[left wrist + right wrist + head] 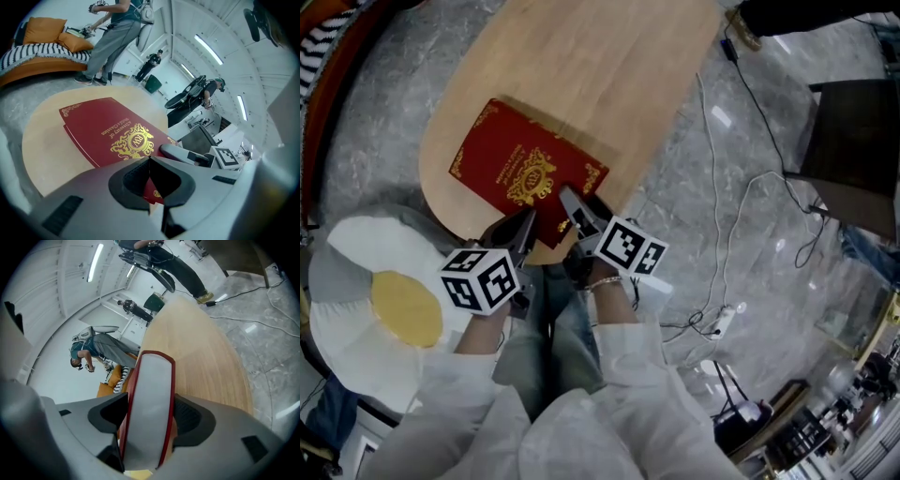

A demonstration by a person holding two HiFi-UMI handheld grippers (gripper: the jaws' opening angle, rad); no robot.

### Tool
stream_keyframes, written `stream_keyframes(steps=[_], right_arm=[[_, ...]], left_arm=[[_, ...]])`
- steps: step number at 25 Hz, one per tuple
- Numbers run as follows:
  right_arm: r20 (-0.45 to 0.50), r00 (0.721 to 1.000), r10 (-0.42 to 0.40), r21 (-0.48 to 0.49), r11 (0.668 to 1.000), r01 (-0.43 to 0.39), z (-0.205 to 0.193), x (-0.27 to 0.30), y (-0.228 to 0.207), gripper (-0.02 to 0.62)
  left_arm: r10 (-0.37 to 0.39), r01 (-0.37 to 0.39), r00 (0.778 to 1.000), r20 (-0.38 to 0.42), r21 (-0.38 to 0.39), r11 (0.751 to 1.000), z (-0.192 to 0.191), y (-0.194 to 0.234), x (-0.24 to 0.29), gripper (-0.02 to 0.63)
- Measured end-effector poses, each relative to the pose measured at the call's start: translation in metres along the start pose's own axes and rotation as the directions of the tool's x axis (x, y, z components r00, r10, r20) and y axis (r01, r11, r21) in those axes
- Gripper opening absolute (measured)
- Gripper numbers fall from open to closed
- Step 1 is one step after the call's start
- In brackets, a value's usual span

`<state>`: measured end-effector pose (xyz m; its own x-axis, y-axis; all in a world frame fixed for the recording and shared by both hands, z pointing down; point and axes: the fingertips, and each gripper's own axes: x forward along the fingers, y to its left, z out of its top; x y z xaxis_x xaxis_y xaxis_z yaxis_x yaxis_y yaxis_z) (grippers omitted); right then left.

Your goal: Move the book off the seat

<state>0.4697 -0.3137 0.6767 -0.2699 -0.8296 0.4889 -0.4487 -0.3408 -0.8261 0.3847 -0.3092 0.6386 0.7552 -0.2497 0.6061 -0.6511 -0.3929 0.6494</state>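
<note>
The dark red book (520,169) with gold print lies flat on the light wooden oval table (609,75), its near corner over the table's edge. My right gripper (575,208) straddles the book's near right edge. In the right gripper view the grey page edge of the book (150,404) fills the space between the jaws, with a thin sliver of gap on the right side. My left gripper (523,230) is at the book's near left edge, its tips (149,159) closed together over the cover (108,129). Whether they touch the book I cannot tell.
A white seat cushion (356,281) with a yellow centre lies left of my legs. Cables (741,216) and a power strip (722,323) run over the grey marble floor. Dark furniture (853,141) stands at right. People and an orange sofa (42,37) are beyond the table.
</note>
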Motion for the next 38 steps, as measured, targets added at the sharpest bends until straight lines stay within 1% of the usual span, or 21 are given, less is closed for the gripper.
stream_keyframes(steps=[5,9,13,17,19,22,26,30,34,38], right_arm=[[-0.032,0.999,-0.03,0.002,1.0,0.031,-0.005,0.004,-0.02,0.298],[-0.075,0.991,-0.111,-0.022,0.994,0.11,-0.012,0.004,-0.039,0.304],[-0.089,0.987,-0.136,-0.018,0.991,0.135,-0.017,0.005,-0.045,0.302],[-0.079,0.975,-0.21,-0.082,0.976,0.203,-0.016,0.001,-0.051,0.302],[-0.072,0.972,-0.225,-0.106,0.97,0.217,-0.013,-0.001,-0.05,0.302],[-0.07,0.972,-0.223,-0.11,0.97,0.215,-0.012,-0.003,-0.045,0.302],[-0.077,0.973,-0.218,-0.109,0.972,0.209,-0.012,-0.008,-0.04,0.302],[-0.052,0.972,-0.229,-0.147,0.965,0.219,-0.005,-0.018,-0.03,0.301],[-0.033,0.977,-0.213,-0.173,0.964,0.204,0.004,-0.03,-0.01,0.301],[-0.012,0.983,-0.181,-0.229,0.958,0.173,0.015,-0.046,0.023,0.29]], left_arm=[[-0.027,0.027,0.999,-0.025,-0.013,1.0,-0.007,-0.006,0.01,0.006],[-0.026,0.025,0.999,-0.037,-0.016,1.0,-0.013,-0.004,0.016,0.006],[-0.018,0.017,0.999,-0.045,-0.02,1.0,-0.014,0.0,0.021,0.006],[-0.014,0.013,0.998,-0.059,-0.014,1.0,-0.017,-0.001,0.022,0.006],[-0.012,0.011,0.998,-0.064,-0.012,1.0,-0.018,-0.002,0.022,0.006],[-0.01,0.009,0.998,-0.064,-0.016,1.0,-0.018,-0.006,0.019,0.006],[-0.013,0.013,0.998,-0.064,-0.002,1.0,-0.013,-0.014,0.014,0.006],[-0.018,0.019,0.999,-0.047,0.024,1.0,0.0,-0.024,0.008,0.006],[-0.036,0.038,0.999,-0.04,0.043,0.998,0.011,-0.039,-0.002,0.006],[-0.038,0.041,0.999,-0.032,0.076,0.996,0.023,-0.057,-0.022,0.006]])
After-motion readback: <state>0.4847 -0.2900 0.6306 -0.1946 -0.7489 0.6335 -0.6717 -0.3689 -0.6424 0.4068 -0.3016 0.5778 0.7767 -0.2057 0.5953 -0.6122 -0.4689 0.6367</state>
